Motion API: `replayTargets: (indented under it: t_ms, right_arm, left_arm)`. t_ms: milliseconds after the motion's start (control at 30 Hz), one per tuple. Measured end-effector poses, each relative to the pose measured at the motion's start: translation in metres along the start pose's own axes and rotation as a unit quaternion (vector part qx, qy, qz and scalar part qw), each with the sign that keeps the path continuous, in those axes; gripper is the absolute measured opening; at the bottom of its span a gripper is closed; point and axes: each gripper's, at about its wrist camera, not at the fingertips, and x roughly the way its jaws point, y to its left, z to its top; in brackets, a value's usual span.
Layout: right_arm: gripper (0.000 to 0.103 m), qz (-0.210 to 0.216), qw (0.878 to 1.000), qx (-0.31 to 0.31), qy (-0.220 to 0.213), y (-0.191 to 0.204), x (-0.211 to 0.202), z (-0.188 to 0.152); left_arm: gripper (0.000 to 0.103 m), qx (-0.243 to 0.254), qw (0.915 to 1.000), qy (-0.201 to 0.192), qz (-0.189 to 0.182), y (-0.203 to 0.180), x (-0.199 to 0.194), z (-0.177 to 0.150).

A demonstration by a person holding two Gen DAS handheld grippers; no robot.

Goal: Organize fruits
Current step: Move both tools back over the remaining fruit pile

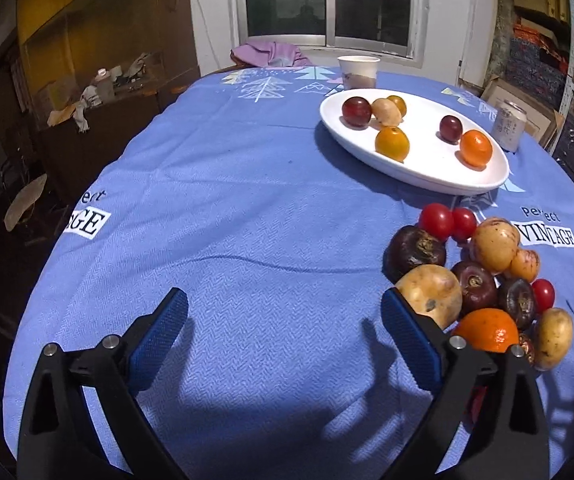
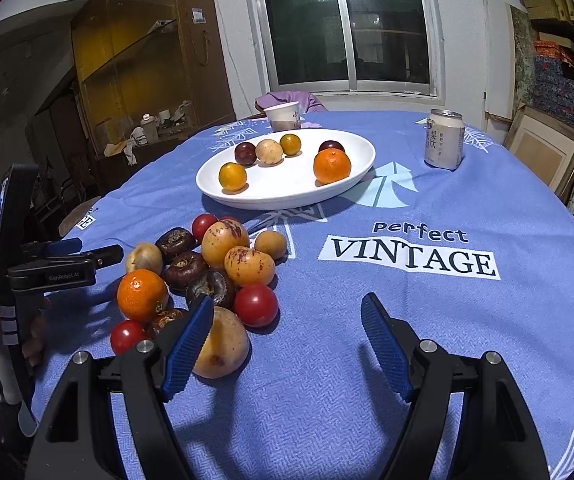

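Note:
A white oval plate at the back of the table holds several fruits: oranges, dark plums and a pale yellow one. Nearer, a loose pile lies on the blue tablecloth: an orange, red tomatoes, dark brown fruits and speckled yellow fruits. My left gripper is open over bare cloth, left of the pile, its right finger beside a yellow fruit. My right gripper is open, nothing between its fingers, its left finger in front of a yellow fruit.
A drink can stands right of the plate, and a paper cup behind it. The left gripper and the hand holding it show at the left edge of the right wrist view. Furniture and clutter surround the table.

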Motion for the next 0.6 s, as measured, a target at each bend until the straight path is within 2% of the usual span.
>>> replayTargets:
  t_ms: [100, 167, 200, 433, 600]
  right_arm:
    - [0.077, 0.002, 1.0, -0.008, 0.001, 0.004, 0.0, 0.0]
    - [0.077, 0.003, 1.0, -0.008, 0.001, 0.004, 0.0, 0.0]
    - [0.077, 0.003, 1.0, -0.006, 0.001, 0.004, 0.0, 0.0]
    - [0.077, 0.006, 1.0, -0.003, 0.006, 0.002, 0.002, -0.002]
    - [0.077, 0.008, 1.0, -0.003, 0.006, 0.001, 0.002, -0.002]
  left_arm:
    - [0.095, 0.04, 0.9991, -0.015, -0.002, -0.019, -0.007, -0.004]
    - [0.095, 0.058, 0.9979, -0.027, 0.01, -0.029, -0.012, -0.006]
    - [0.095, 0.063, 0.9977, -0.023, -0.004, -0.032, -0.012, -0.006]
    - [0.095, 0.062, 0.9976, -0.017, -0.025, -0.044, -0.005, 0.003]
    - [0.097, 0.054, 0.9974, 0.011, -0.047, -0.047, 0.011, 0.012]
